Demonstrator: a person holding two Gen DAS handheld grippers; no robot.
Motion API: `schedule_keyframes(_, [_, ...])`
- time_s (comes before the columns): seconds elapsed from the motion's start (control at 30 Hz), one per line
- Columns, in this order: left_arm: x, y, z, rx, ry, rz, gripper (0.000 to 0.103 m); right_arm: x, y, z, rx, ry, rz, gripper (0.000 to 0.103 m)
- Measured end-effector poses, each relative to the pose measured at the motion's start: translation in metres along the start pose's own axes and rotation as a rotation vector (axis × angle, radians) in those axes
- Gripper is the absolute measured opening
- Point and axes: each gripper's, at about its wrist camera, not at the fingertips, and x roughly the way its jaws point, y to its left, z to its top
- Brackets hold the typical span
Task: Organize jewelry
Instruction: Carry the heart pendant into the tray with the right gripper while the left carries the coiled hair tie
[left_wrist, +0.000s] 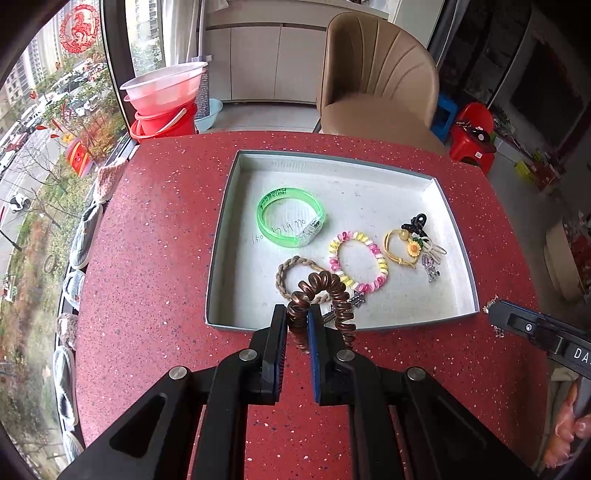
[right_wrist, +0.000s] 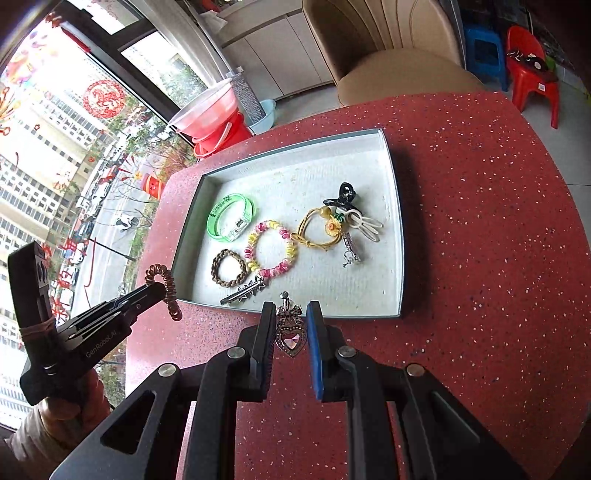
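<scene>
**Both tools carrying pieces toward the tray**

The left tool is gripping a brown spiral hair tie, its fingers drawn narrow around one side of the coil so that the rest is arching up and hanging loose past the tips. In the right wrist view the same tie is dangling just outside the tray's left near corner, over the red speckled desk. It looks as though it is being carried by one edge so that it can be dropped flat among the others.

The right tool is closing on a heart-shaped brooch with a pink stone. The brooch is sitting upright between the two fingers, its bow top pointing at the tray's near rim. The gap is narrow, and the pads appear to be touching its sides.

The white tray is already holding most of the jewelry:
- a green bangle toward the back left
- a braided brown band and a pink-and-yellow spiral bracelet side by side
- a yellow cord with a sunflower charm, touching a black claw clip and a white clip
- a dark spiked hair clip near the front rim

Judging by this, the sorting is nearly done, with these two pieces still outside the tray.
</scene>
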Motion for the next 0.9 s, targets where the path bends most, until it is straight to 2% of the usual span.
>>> schedule_keyframes(0.23, [0.022, 0.002, 0.015, -0.004, 0.011, 0.034, 0.03, 0.023, -0.002, 0.024, 0.01, 0.017, 0.019, 0.018])
schedule_keyframes(0.53, [0.05, 0.0, 0.026, 0.001, 0.039, 0.073, 0.03, 0.055, -0.01, 0.035, 0.028, 0.068, 0.026, 0.018])
schedule_keyframes(0.9, [0.082, 0.0, 0.033, 0.003, 0.086, 0.125, 0.03, 0.088, -0.026, 0.041, 0.03, 0.124, -0.022, 0.018])
